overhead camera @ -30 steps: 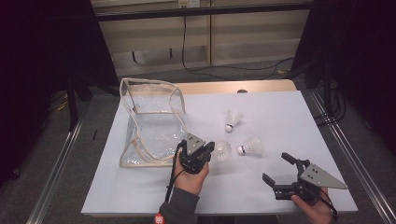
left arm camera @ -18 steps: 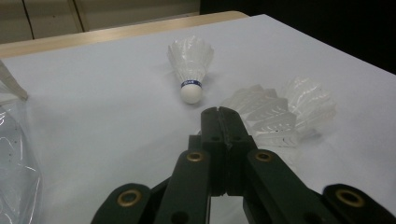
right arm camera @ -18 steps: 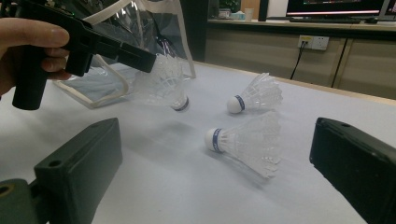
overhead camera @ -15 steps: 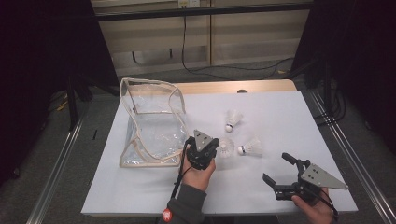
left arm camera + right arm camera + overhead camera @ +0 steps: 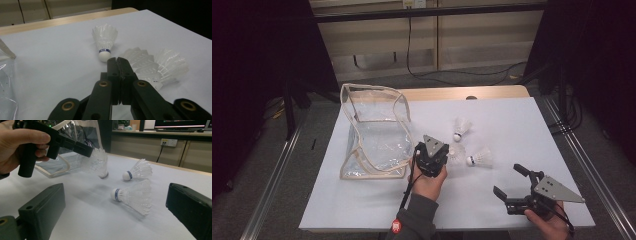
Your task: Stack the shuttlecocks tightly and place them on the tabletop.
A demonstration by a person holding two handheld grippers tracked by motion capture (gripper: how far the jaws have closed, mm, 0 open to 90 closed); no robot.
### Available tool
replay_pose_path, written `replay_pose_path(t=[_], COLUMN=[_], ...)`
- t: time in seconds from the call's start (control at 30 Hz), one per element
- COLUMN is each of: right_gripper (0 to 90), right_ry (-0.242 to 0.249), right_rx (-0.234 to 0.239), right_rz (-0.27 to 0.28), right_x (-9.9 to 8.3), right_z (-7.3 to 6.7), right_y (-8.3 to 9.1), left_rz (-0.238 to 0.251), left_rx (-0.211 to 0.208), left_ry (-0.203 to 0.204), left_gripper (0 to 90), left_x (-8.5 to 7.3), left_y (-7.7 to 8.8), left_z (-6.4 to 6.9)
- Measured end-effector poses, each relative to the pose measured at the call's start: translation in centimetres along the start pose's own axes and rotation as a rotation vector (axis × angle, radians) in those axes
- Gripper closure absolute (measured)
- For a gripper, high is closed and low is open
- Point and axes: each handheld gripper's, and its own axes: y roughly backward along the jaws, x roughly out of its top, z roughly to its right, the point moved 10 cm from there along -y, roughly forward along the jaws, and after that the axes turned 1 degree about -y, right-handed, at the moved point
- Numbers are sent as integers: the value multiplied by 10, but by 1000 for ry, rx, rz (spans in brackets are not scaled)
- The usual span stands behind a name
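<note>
The left hand-held gripper [image 5: 438,150] hangs above the middle of the counter [image 5: 512,125], its jaws pressed together on the feather edge of a shuttlecock [image 5: 98,163], which dangles cork-down just clear of the white surface. In the left gripper view the jaws meet with no gap between them. A second shuttlecock [image 5: 461,128] lies farther toward the far edge, and a third [image 5: 479,158] lies on its side just to the right of the lifted one. A clear plastic bag [image 5: 374,132] with pale trim stands open near the counter's left edge, just beside the left hand-held gripper. The right hand-held gripper [image 5: 511,182] rests near the front right corner, jaws spread wide and holding nothing
</note>
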Motion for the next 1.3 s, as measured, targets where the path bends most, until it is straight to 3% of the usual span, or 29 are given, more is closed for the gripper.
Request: replay_pose_path(t=[0.47,0.73,0.93,1.3], right_gripper=[21,21,21,21], right_ry=[2,5,4,0], right_rx=[5,8,6,9], right_rz=[-4,-2,-4,-5], right_x=[-1,-1,-1,-1], right_z=[-1,-1,0,-1], right_y=[-1,-1,0,0], left_rz=[-16,-6,-3,2], left_rx=[12,23,17,77], left_ry=[-24,-22,0,-20], left_gripper=[855,853,856,899], left_x=[-3,1,3,9], left_y=[-18,-29,-35,-39], left_z=[-1,-4,-7,-17])
